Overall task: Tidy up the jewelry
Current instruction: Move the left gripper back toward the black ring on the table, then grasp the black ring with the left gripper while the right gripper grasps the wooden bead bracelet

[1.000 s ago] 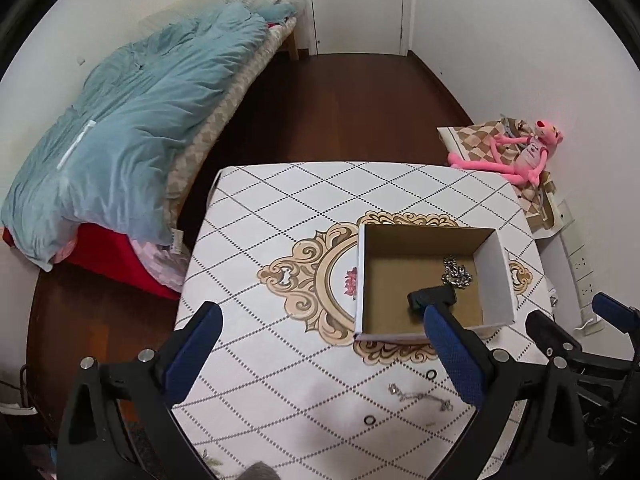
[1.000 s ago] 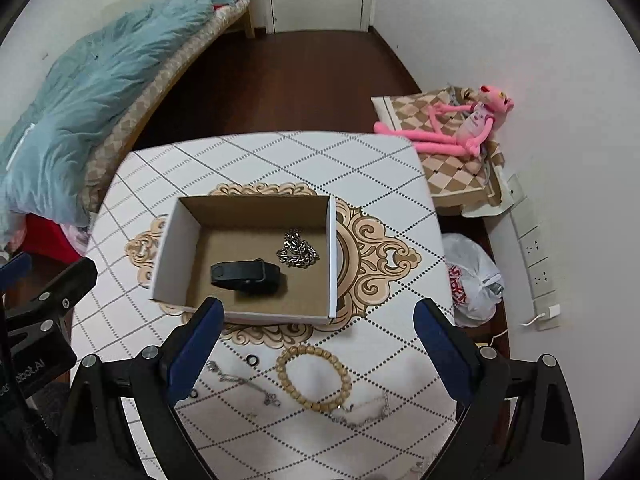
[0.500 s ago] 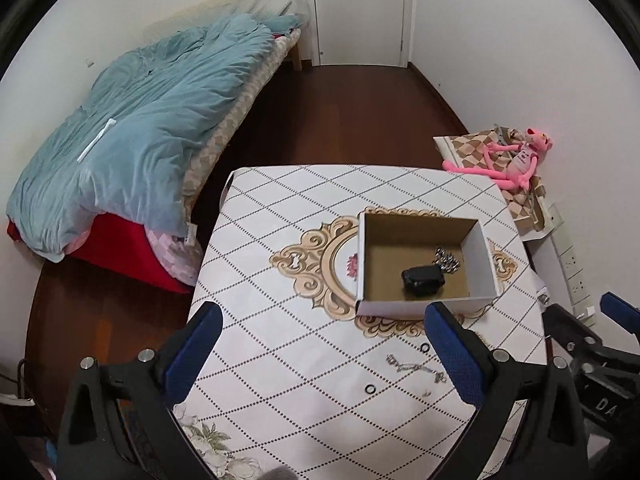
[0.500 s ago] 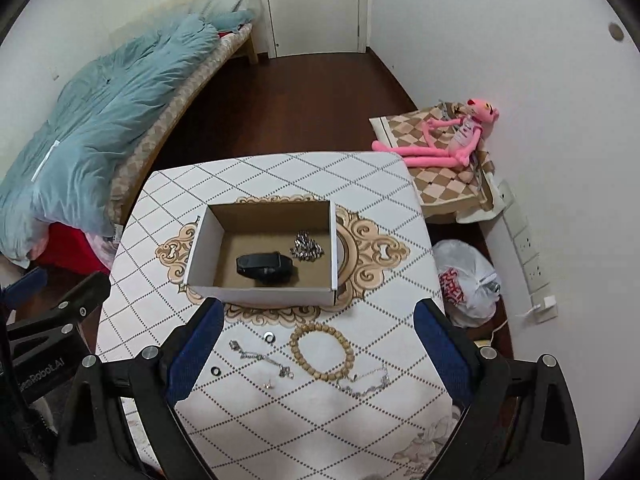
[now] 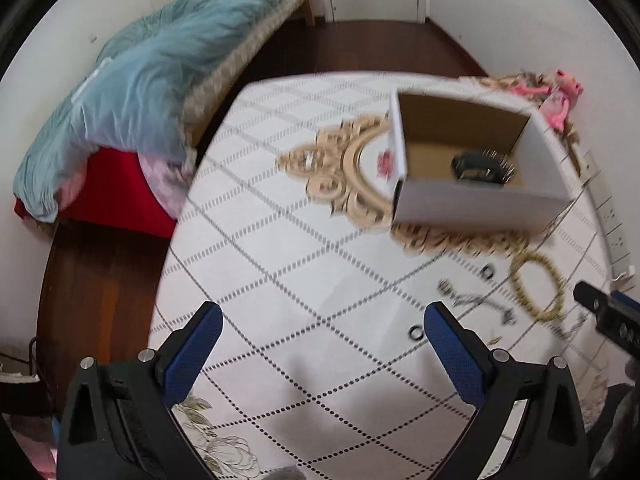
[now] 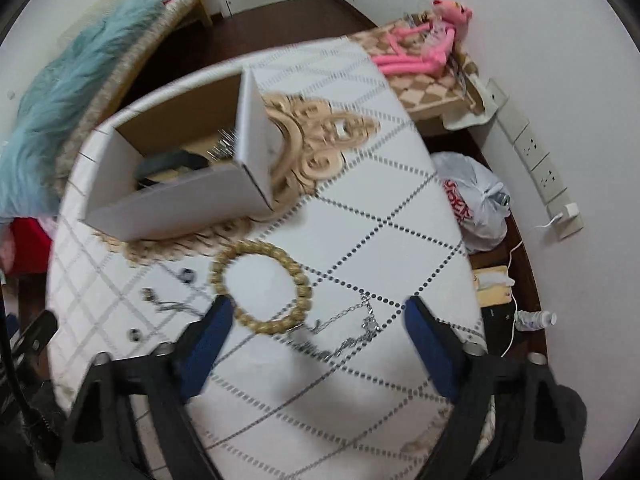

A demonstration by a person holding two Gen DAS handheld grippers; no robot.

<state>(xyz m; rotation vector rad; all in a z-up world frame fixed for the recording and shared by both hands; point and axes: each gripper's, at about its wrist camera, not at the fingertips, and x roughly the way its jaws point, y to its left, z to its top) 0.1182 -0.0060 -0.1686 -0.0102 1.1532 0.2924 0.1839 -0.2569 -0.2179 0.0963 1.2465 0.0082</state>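
Right wrist: closing jaws of right gripper [image 6: 316, 312] straddle silver chain [image 6: 344, 332]; left gripper [image 5: 322, 316] spread.

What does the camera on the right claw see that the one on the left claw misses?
Only the right view: a white plastic bag on the floor and a silver chain lying between its own closing claw.
Only the left view: the red bedding and the open left claw.
Both: the cardboard box and the bead bracelet.

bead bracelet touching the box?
Apart. The right wrist view shows the bead bracelet lying flat on the table, with a strip of patterned cloth between it and the box.
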